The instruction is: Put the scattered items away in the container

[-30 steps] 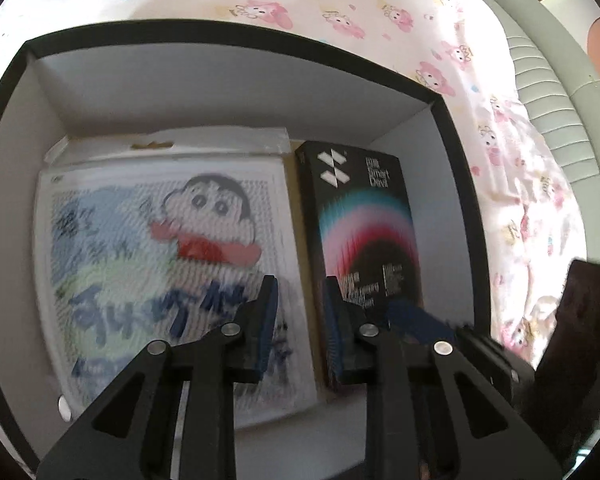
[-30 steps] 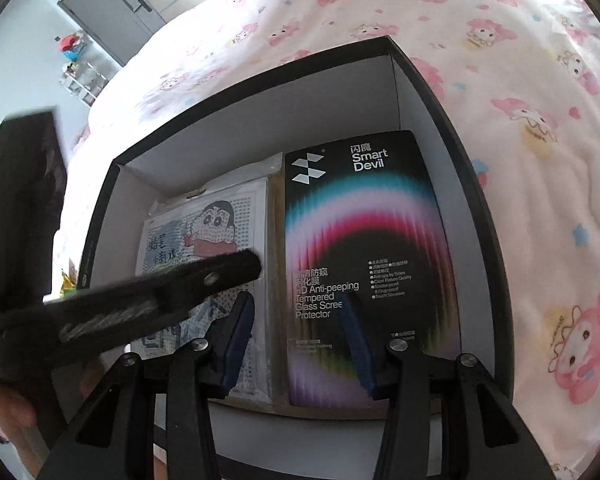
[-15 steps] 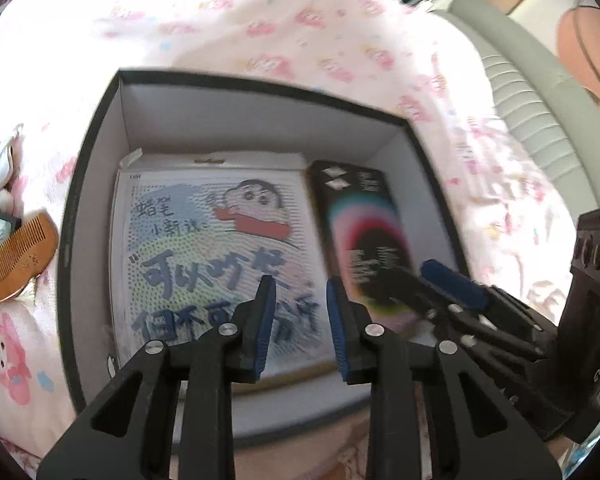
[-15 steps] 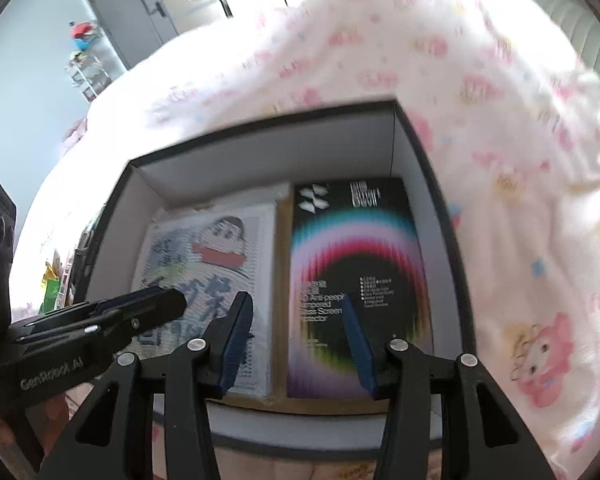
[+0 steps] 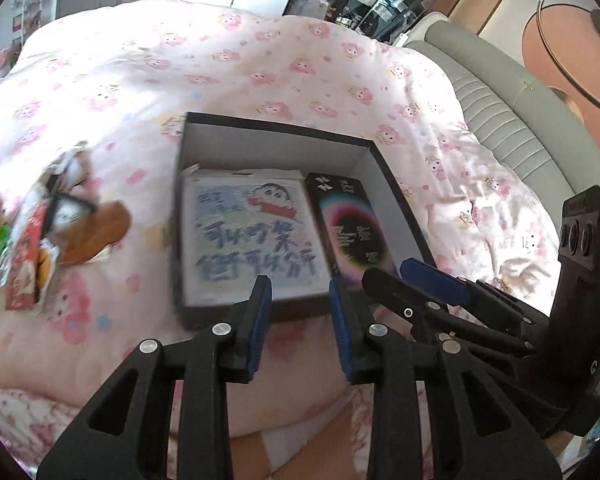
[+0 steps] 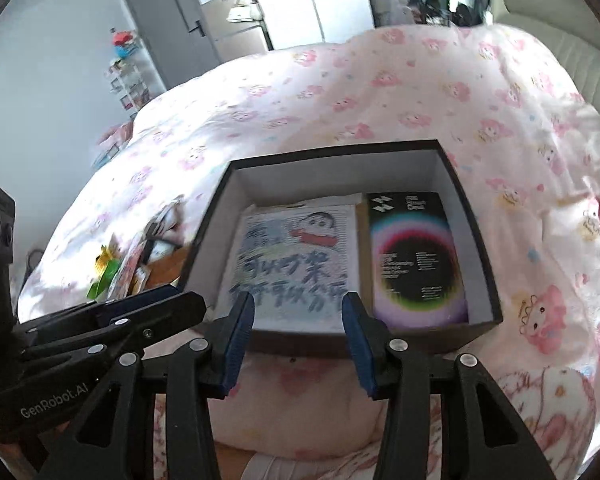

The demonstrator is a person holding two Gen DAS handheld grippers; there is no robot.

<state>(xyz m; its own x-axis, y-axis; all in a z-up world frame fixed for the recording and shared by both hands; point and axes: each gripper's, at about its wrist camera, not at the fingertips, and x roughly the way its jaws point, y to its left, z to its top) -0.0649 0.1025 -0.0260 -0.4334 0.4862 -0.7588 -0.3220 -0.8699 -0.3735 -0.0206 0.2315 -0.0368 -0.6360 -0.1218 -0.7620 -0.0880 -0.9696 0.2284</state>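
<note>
A black box with white inner walls (image 5: 278, 128) (image 6: 332, 152) sits on the pink bedspread. Inside lie a cartoon-print pack (image 5: 252, 236) (image 6: 296, 264) on the left and a black screen-protector box (image 5: 352, 228) (image 6: 416, 256) on the right. Loose items lie left of the box: a brown comb (image 5: 96, 228), snack packets (image 5: 24, 264) (image 6: 116, 272). My left gripper (image 5: 300, 308) is open and empty, above the box's near edge. My right gripper (image 6: 298, 328) is open and empty, also at the near edge. Each gripper shows in the other's view (image 5: 420, 280) (image 6: 140, 308).
The pink cartoon-print bedspread (image 5: 260, 60) (image 6: 380, 92) covers the whole bed. A grey padded headboard (image 5: 520, 120) runs along the right. A grey door (image 6: 172, 32) and shelves stand beyond the bed.
Both grippers have pulled back and up out of the box, so the whole box and the loose items left of it now show. Both stay open and empty.
</note>
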